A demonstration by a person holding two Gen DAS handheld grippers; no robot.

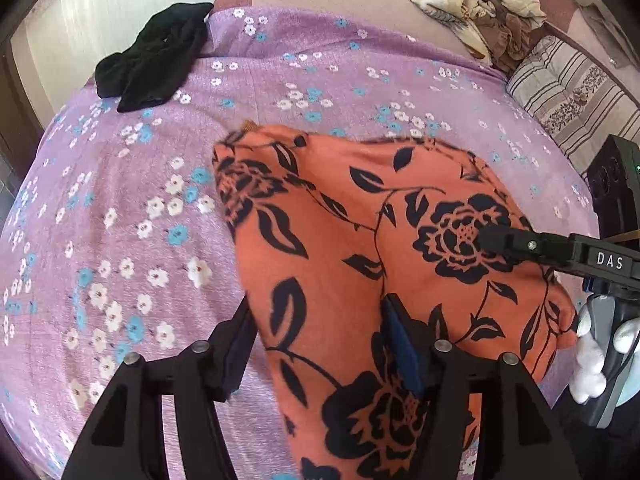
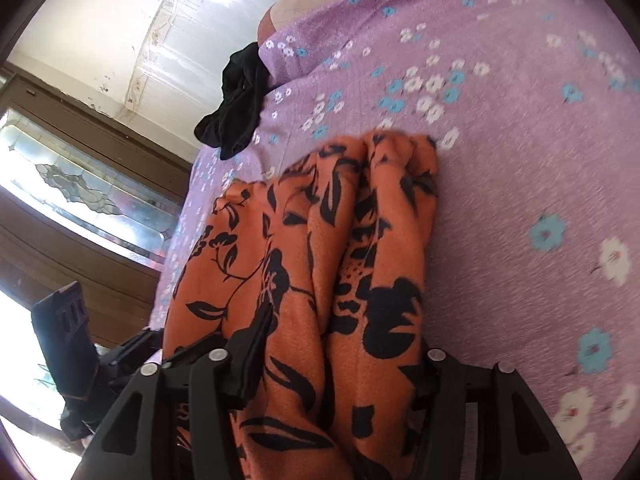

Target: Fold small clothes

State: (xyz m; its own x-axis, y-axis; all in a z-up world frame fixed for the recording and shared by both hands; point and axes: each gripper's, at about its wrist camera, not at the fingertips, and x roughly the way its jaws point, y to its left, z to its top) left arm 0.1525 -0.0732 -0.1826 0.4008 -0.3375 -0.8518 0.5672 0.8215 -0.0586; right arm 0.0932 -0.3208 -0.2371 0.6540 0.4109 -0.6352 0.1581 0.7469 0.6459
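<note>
An orange garment with black flowers (image 1: 344, 232) lies bunched on the purple floral bedsheet (image 1: 120, 208). My left gripper (image 1: 320, 340) stands over its near end, jaws wide. One finger is at the cloth's left edge and the other rests on the cloth, with no pinch visible. My right gripper (image 1: 484, 238) reaches in from the right over the garment, held by a white-gloved hand (image 1: 588, 364). In the right wrist view the orange garment (image 2: 320, 260) runs in long folds between the spread fingers of my right gripper (image 2: 340, 352), which stands open around it.
A black garment (image 1: 156, 60) lies at the bed's far left corner (image 2: 236, 108). A heap of patterned clothes (image 1: 480, 12) and a striped pillow (image 1: 572, 92) sit at the far right. A wooden door with glass (image 2: 80, 184) stands beyond the bed's edge.
</note>
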